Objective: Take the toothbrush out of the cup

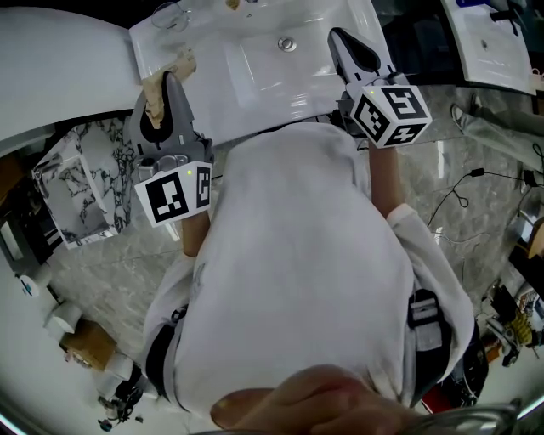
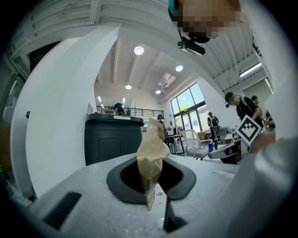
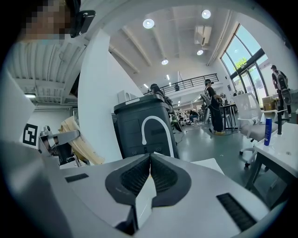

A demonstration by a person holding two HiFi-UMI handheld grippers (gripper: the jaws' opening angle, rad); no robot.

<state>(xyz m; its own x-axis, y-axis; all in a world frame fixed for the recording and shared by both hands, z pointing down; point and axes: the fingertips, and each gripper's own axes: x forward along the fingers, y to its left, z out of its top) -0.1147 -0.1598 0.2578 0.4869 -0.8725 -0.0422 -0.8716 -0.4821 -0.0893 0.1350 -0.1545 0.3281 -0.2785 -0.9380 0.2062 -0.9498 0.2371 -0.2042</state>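
The toothbrush was hidden from me, so I needed to find the glass cup (image 1: 170,15) first, with my left gripper (image 2: 151,186) pinching a tan rag (image 2: 151,153) and my right gripper (image 3: 150,160) closed and empty.

White sink (image 1: 255,76) above a grey marbled floor (image 1: 459,229). At the sink's left edge, a tan cloth (image 2: 150,153). The grey left gripper (image 1: 163,85) and right gripper (image 1: 340,38) carry black-and-white square-patterned cubes (image 1: 174,194). Left of the sink, a white box (image 1: 85,178) veined black.
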